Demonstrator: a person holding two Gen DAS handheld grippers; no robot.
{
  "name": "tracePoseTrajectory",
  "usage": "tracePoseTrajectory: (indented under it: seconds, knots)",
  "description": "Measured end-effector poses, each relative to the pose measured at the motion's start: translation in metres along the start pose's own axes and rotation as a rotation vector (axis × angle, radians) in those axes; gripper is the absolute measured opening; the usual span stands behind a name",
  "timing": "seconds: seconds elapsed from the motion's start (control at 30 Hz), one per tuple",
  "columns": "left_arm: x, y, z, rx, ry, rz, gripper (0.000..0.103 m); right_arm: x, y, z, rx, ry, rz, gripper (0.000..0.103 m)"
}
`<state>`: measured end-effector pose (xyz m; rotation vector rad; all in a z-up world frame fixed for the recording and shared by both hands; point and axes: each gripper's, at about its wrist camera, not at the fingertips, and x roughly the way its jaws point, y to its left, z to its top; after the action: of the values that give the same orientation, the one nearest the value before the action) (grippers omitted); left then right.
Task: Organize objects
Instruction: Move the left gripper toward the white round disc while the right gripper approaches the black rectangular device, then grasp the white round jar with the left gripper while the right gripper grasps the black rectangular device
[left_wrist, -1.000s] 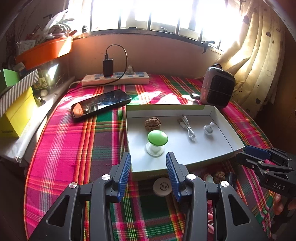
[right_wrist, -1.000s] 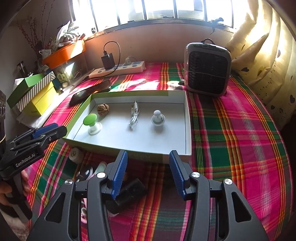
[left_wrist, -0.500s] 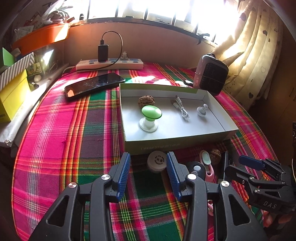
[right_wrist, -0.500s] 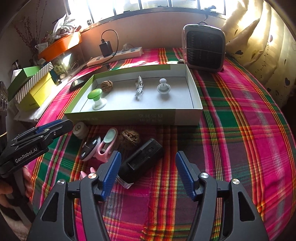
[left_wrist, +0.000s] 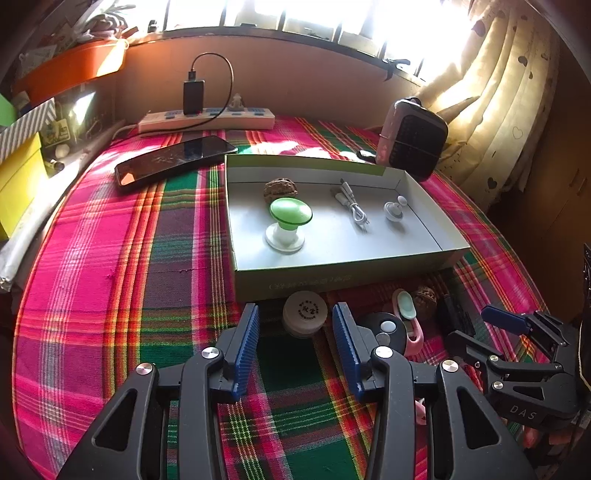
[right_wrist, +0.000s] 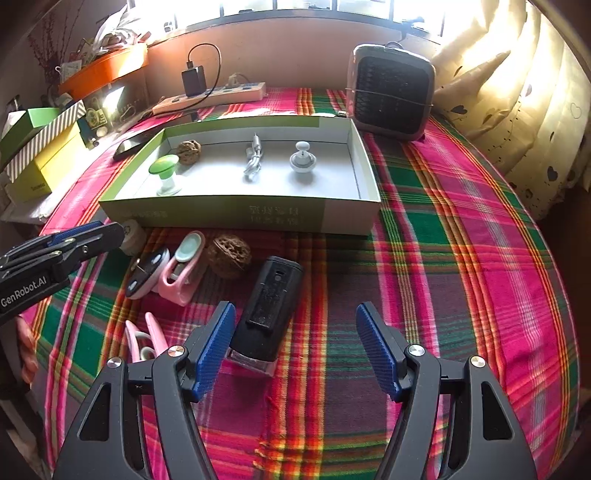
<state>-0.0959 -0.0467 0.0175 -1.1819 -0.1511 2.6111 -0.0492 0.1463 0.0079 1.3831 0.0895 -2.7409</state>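
Lining up both tongs over the loose bits in front of the box (right_wrist: 236, 218).

My left tongs (left_wrist: 295, 332) hang released around the round tin (left_wrist: 305, 313). My right tongs (right_wrist: 295, 345) are opening, nothing gripped, with the black case (right_wrist: 267, 310) by the left finger; a walnut (right_wrist: 229, 256) and pink clip (right_wrist: 183, 271) crowd it.

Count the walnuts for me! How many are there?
2. One walnut sits inside the box, at its far left by the green knob. The other walnut lies on the cloth in front of the box, beside the pink clip. More could be hidden.
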Motion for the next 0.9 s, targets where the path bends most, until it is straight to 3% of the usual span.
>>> tracePoseTrajectory:
  seconds: [0.17,0.47,0.9]
  knots:
    - [0.005,0.0,0.0,0.0,0.02,0.006,0.04,0.003,-0.009,-0.004,-0.006,0.012,-0.018,0.068]
    - [0.015,-0.005,-0.002,0.023,0.064,0.047,0.04,0.009,-0.016,-0.002,-0.042,-0.01,0.037,0.068]
    - [0.027,-0.012,0.007,0.027,0.069,0.127,0.04,0.013,-0.019,0.002,-0.1,-0.025,0.099,0.068]
